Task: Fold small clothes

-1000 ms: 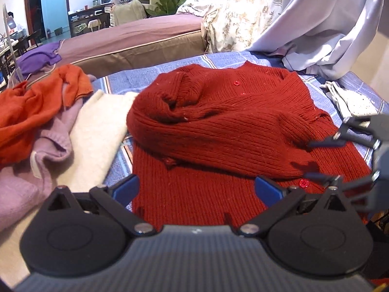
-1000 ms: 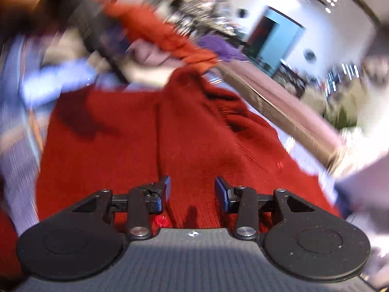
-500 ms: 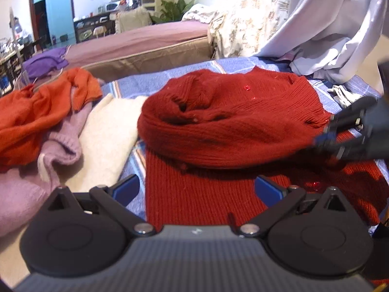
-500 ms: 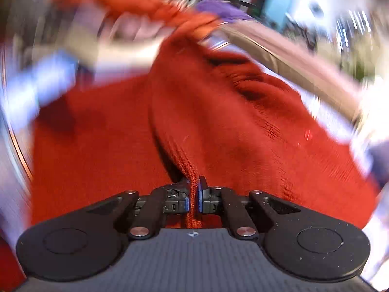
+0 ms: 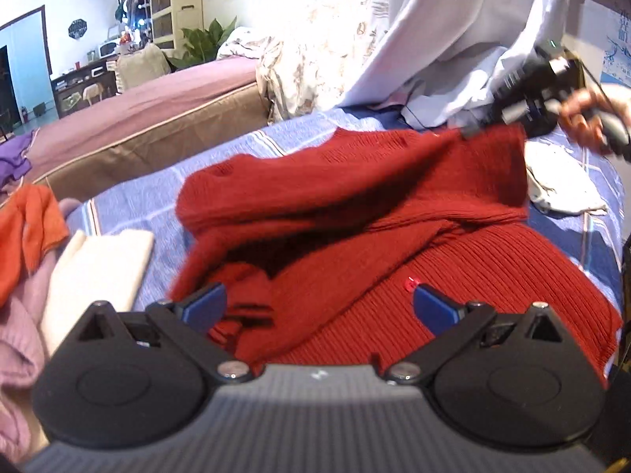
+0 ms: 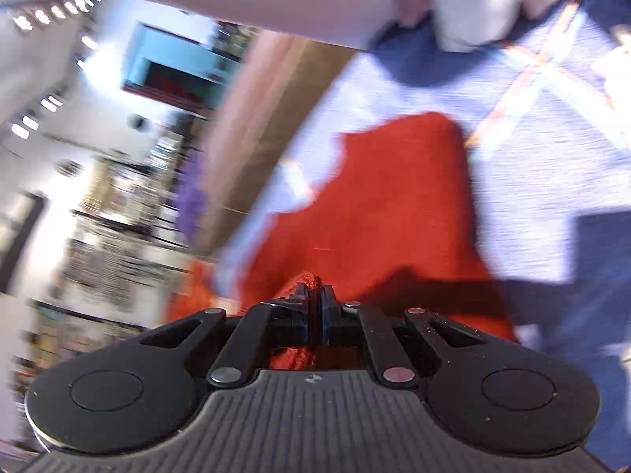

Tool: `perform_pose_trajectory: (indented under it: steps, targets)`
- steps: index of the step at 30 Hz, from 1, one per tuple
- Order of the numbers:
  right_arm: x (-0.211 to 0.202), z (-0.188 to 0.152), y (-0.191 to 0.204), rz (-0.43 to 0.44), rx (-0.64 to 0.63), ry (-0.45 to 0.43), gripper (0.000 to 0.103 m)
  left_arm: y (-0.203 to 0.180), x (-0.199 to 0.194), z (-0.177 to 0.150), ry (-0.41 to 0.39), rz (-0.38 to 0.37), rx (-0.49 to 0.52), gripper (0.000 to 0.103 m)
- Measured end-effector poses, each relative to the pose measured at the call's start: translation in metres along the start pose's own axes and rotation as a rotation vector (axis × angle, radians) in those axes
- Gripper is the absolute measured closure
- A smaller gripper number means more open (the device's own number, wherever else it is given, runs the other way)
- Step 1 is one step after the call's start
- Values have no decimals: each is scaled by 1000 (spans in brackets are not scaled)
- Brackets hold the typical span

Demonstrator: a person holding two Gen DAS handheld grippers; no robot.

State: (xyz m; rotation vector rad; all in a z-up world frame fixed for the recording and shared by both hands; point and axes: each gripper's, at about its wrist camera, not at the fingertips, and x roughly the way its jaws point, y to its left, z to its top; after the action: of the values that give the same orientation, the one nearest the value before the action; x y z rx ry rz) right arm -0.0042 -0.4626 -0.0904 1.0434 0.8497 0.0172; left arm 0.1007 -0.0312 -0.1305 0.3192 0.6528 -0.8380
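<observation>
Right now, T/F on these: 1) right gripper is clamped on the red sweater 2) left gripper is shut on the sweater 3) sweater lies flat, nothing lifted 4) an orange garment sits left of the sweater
1) True: the right gripper pinches the red sweater.
2) False: the left gripper is open, gripping nothing.
3) False: one edge is lifted off the striped blue cover.
4) True: the orange garment lies left.
</observation>
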Motion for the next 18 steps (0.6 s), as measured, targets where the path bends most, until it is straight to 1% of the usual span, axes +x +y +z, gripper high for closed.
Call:
perform_pose_trajectory:
  steps: [1,2,4,6,7,8,9,10,11,12,13,14,15,17,18]
  targets:
    - [0,-1,-10,-41,-17,-10,93,5,4,3,-2,13,-4,0]
    - [-1,-1,-22,-39,4,-19,93,11,9,6,2,24,-8,1]
    - [-10,-8,-40,6,31,-38,93,22,18,11,6,61,5,5]
    - [-11,-13,-33,3,-12,-22,93,36,24,16,-8,127,50,8]
    - [-13,-17,-27,-7,-43,-15,93,44,25,21,-26,145,59,11]
    - [-13,-19,-24,-12,-69,-11,93,56,26,26,-39,142,48,13]
    - [-14,-20,-22,-17,-92,-7,93,73,29,33,-40,110,2,20]
    - [0,-20,-21,-19,-108,-6,93,93,34,40,-28,57,-93,31]
    - [3,-17,-20,-22,-118,-5,93,116,39,46,-18,1,-225,35]
    - [12,-13,-22,-25,-123,-4,93,137,45,50,-6,-45,-370,34]
    - [16,-12,-24,-23,-120,0,93,153,54,55,22,-81,-481,34]
    - [17,-11,-26,-21,-115,3,93,161,63,59,42,-87,-532,33]
    - [19,-11,-28,-24,-115,1,92,164,74,65,65,-68,-510,29]
    - [21,-12,-29,-23,-118,2,92,159,102,75,148,-17,-414,29]
    - [20,-14,-29,-21,-122,3,92,156,115,75,176,-19,-412,31]
